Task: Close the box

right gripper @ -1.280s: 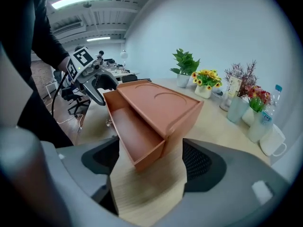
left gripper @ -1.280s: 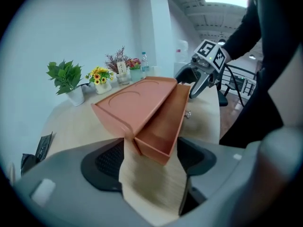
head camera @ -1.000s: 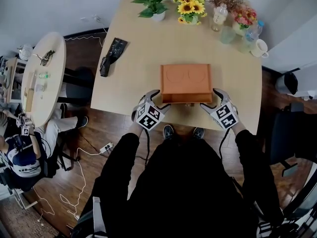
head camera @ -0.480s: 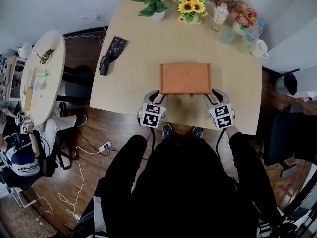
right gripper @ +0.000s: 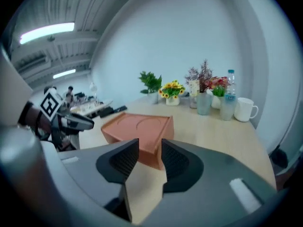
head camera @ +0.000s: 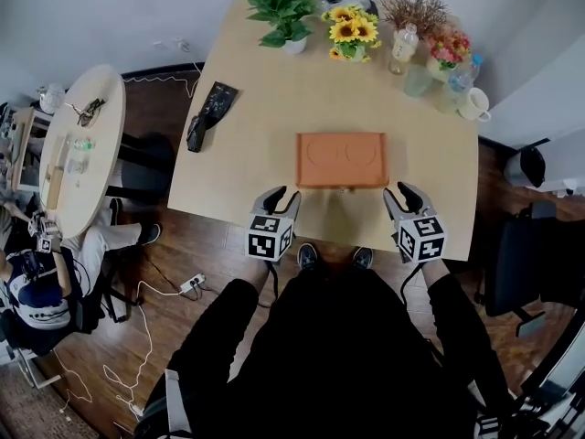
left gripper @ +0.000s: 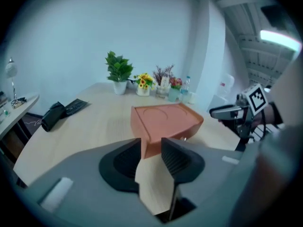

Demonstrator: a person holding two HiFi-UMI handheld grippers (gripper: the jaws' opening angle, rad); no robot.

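Note:
The orange-brown box (head camera: pixel 341 159) lies flat on the light wooden table (head camera: pixel 247 135) with its lid down; two round shapes are pressed into the top. My left gripper (head camera: pixel 279 195) hovers near the table's front edge, short of the box's front left corner. My right gripper (head camera: pixel 407 190) is short of the front right corner. Neither touches the box. In the left gripper view the jaws (left gripper: pixel 151 143) stand a narrow gap apart with nothing between them, the box (left gripper: pixel 165 117) just ahead. The right gripper view shows the same: a narrow, empty gap (right gripper: pixel 150 145), with the box (right gripper: pixel 137 126) beyond.
At the table's far edge stand a green plant (head camera: pixel 279 12), sunflowers (head camera: pixel 352 30), a bottle (head camera: pixel 402 44), a glass (head camera: pixel 419 79) and a white mug (head camera: pixel 473 105). A black bag (head camera: pixel 208 112) lies at the left edge. A person sits by a round table (head camera: pixel 78 144) at far left.
Both grippers have drawn back from the box's front corners toward the table's front edge. Their jaws have gone from wide apart to a narrow gap.

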